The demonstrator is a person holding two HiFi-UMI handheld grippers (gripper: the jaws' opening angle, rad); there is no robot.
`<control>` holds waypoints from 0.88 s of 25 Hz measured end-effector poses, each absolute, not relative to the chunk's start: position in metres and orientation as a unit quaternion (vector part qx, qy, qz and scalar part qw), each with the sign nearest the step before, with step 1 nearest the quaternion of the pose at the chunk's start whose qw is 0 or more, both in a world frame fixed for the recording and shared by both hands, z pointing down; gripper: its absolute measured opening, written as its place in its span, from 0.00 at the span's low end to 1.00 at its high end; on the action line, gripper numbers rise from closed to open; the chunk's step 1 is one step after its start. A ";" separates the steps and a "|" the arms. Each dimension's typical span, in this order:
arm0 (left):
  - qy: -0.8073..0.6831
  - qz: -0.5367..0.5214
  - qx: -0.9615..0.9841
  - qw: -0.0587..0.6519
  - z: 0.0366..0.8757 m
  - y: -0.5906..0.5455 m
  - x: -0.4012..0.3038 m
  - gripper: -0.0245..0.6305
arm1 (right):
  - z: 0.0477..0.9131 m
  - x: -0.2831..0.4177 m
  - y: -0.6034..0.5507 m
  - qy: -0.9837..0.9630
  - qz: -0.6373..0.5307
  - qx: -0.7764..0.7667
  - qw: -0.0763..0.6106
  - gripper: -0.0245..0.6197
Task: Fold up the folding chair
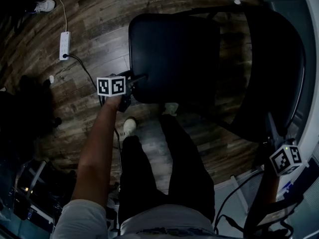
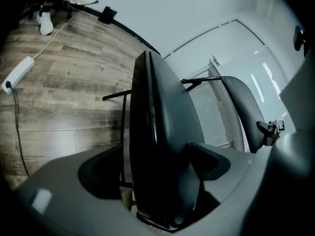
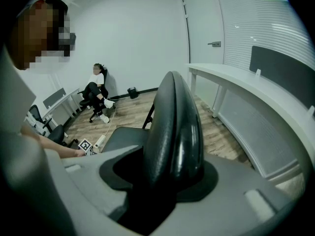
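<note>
Office room is indicated: long white desk (image 3: pixel 231 80), office chairs (image 3: pixel 55 132) at wall desks, door (image 3: pixel 202 28), power strip (image 1: pixel 65 45) laid on wood-plank floor (image 1: pixel 89 34).

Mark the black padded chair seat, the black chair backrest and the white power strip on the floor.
black padded chair seat (image 1: pixel 174 54): head view, middle of the cushion.
black chair backrest (image 3: pixel 173 124): right gripper view, its near edge.
white power strip (image 1: pixel 65 45): head view, middle of its casing.

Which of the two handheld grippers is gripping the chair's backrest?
The right gripper, shut on the backrest; the left gripper only straddles the seat, jaws open.
</note>
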State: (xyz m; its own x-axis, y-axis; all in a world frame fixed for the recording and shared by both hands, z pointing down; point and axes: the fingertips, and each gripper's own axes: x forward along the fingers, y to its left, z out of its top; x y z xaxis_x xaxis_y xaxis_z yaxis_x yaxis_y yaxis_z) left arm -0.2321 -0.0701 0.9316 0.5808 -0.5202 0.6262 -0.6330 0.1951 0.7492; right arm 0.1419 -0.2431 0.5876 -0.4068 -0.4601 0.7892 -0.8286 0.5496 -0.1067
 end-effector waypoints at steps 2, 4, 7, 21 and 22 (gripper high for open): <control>-0.441 0.022 0.636 0.633 0.934 -0.076 -0.230 0.71 | 0.587 0.141 -0.245 -0.801 0.250 0.404 0.364 0.34; -0.432 0.001 0.640 0.636 0.934 -0.082 -0.227 0.71 | 0.588 0.141 -0.245 -0.802 0.250 0.403 0.363 0.34; -0.418 -0.011 0.645 0.640 0.937 -0.089 -0.219 0.71 | 0.586 0.141 -0.246 -0.802 0.248 0.405 0.361 0.34; -0.354 -0.043 0.650 0.671 0.944 -0.098 -0.201 0.63 | 0.589 0.143 -0.248 -0.807 0.259 0.405 0.343 0.32; -0.354 -0.043 0.650 0.671 0.944 -0.098 -0.201 0.63 | 0.588 0.143 -0.248 -0.806 0.262 0.405 0.342 0.32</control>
State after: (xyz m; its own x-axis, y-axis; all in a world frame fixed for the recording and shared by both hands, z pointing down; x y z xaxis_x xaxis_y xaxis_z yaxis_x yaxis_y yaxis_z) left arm -0.2008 -0.0982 0.9437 0.7462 -0.5173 0.4190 -0.4026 0.1505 0.9029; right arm 0.1427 -0.2477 0.5881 -0.4375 -0.4744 0.7639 -0.8325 0.5348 -0.1447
